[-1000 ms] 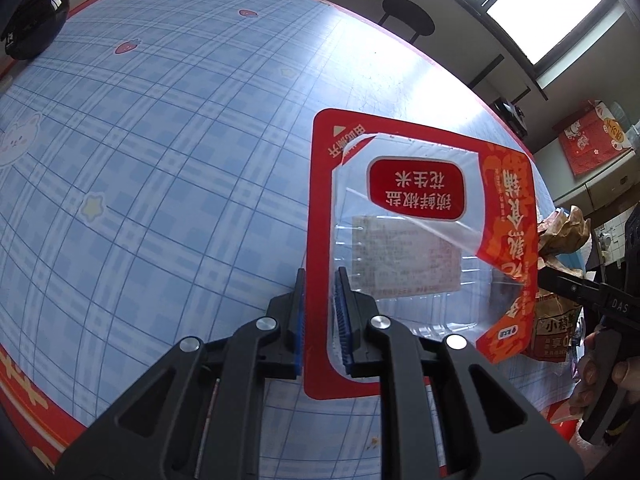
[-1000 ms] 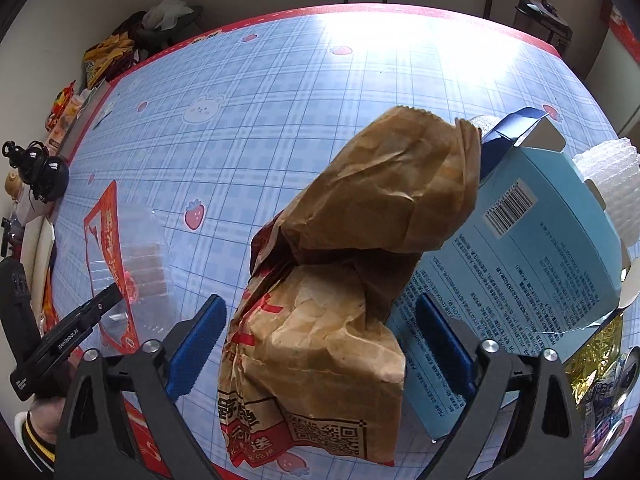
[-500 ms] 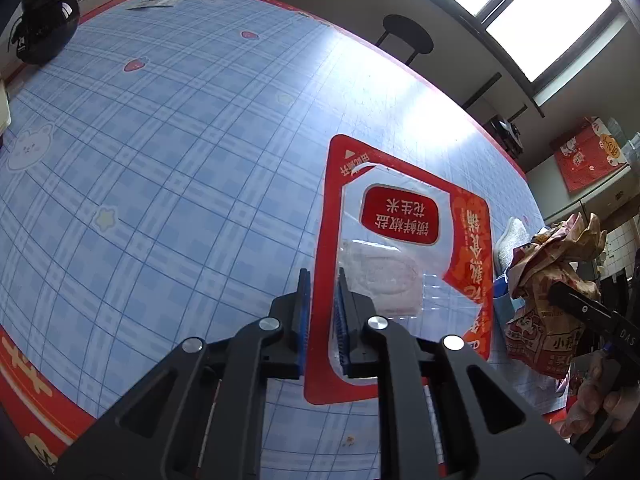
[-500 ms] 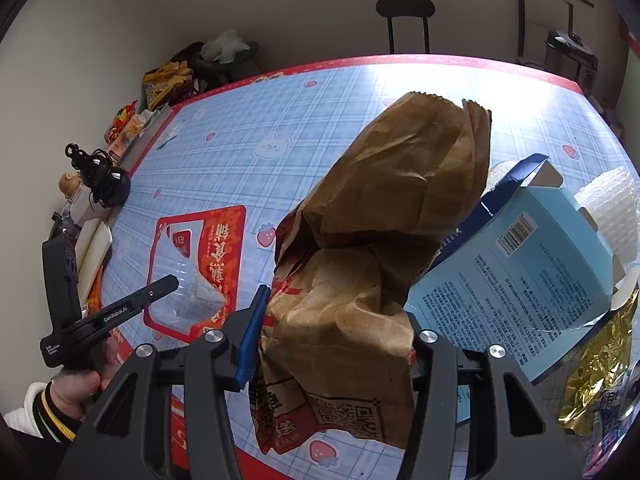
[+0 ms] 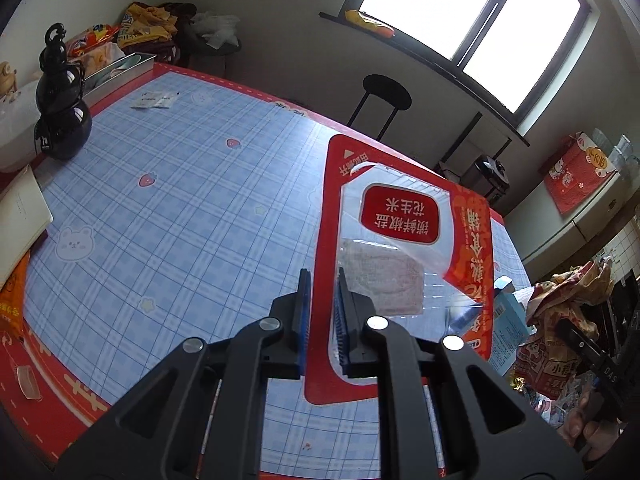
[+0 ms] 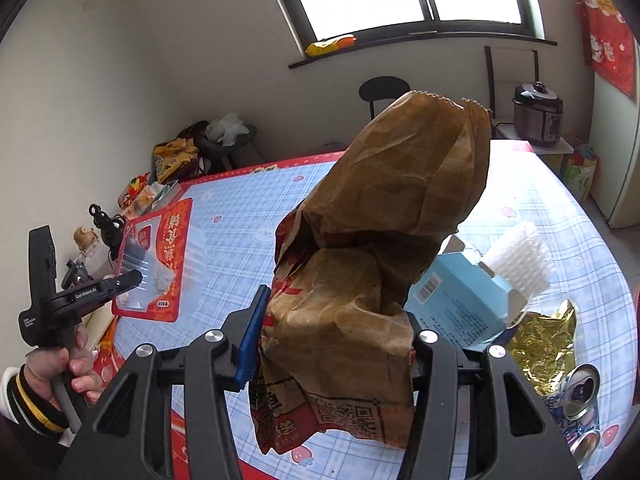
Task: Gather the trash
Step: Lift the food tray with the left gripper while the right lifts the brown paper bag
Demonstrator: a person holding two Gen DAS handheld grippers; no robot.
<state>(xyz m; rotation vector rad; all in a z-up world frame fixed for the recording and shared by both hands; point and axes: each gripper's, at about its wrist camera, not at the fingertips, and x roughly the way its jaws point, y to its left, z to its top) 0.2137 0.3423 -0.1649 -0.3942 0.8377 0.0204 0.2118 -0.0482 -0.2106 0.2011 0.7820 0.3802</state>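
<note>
My left gripper [image 5: 322,316] is shut on the edge of a red and clear plastic snack package [image 5: 404,240] and holds it up above the blue checked table [image 5: 180,208]. The same package [image 6: 160,256] and left gripper [image 6: 136,280] show at the left of the right wrist view. My right gripper [image 6: 336,344] is shut on a crumpled brown paper bag [image 6: 392,232] and holds it lifted off the table. That bag [image 5: 568,320] shows at the right edge of the left wrist view.
On the table behind the bag lie a light blue carton [image 6: 460,304], white foam netting [image 6: 520,256], a gold foil wrapper [image 6: 548,340] and a crushed can [image 6: 580,400]. A black gourd ornament [image 5: 60,100], a white book [image 5: 20,216] and snack bags [image 5: 148,24] stand at the far left. A black stool [image 5: 384,96] stands beyond the table.
Both grippers have risen and tilted up, lifting the package and the paper bag off the table. The right gripper's jaws closed on the bag.
</note>
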